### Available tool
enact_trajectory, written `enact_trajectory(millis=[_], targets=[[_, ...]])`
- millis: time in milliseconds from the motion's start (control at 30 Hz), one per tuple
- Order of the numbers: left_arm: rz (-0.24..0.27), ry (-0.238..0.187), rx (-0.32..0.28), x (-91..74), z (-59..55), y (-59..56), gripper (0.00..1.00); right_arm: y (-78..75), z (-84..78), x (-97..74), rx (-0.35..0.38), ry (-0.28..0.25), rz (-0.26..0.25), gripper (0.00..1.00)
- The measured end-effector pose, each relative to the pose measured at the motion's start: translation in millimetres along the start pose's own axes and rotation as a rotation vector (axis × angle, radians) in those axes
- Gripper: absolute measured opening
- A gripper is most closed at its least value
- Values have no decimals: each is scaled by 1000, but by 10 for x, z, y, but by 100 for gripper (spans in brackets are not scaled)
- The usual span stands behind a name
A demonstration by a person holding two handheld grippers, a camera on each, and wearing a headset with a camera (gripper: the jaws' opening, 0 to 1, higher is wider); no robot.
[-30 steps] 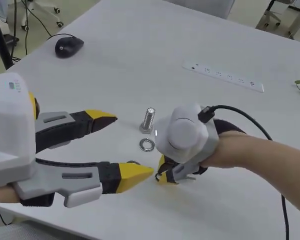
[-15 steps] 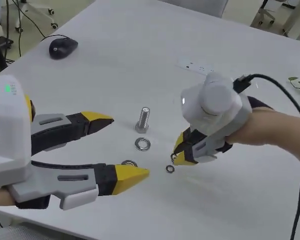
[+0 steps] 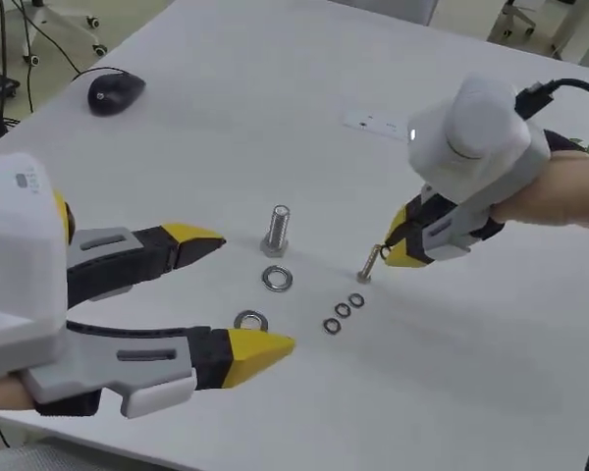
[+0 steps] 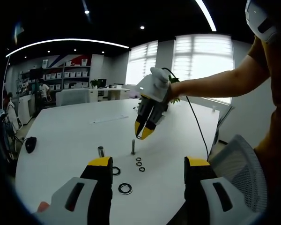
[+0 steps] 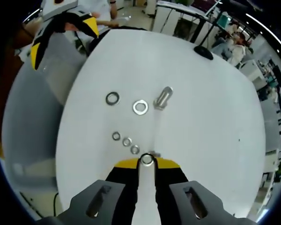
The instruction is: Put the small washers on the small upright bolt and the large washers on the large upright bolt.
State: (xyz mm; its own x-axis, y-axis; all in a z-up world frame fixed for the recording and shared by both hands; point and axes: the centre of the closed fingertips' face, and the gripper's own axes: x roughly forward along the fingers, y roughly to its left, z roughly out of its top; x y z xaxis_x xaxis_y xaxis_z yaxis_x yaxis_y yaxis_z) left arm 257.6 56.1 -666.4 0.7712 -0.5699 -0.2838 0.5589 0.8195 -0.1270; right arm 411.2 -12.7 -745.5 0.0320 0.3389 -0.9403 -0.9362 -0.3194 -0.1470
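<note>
two grippers, left gripper (image 3: 259,289) jaws apart, right gripper (image 3: 389,255) jaws clamping small washer (image 5: 146,160)

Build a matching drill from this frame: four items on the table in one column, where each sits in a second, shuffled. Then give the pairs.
Column 1
1. large bolt
2. small bolt
3. small washers
4. mouse

Column 2
A. lying flat in a short row
B. far left in the head view, apart from the hardware
C. standing close by the tips of the right hand-held gripper
D. upright, with a large washer lying flat just in front

Pairs: 1-D, 2-C, 3-A, 4-B
</note>
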Motion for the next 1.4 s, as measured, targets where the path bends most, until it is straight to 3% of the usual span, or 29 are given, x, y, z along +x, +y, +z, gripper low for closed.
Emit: enact_trajectory(millis=[633,1400], targets=[[-1,19,5,18,-16,40,61,-143,-54,132,-17,63,37,12],[0,12,-7,11,-35,19,61,-117,-124,298,-35,99,66,12]])
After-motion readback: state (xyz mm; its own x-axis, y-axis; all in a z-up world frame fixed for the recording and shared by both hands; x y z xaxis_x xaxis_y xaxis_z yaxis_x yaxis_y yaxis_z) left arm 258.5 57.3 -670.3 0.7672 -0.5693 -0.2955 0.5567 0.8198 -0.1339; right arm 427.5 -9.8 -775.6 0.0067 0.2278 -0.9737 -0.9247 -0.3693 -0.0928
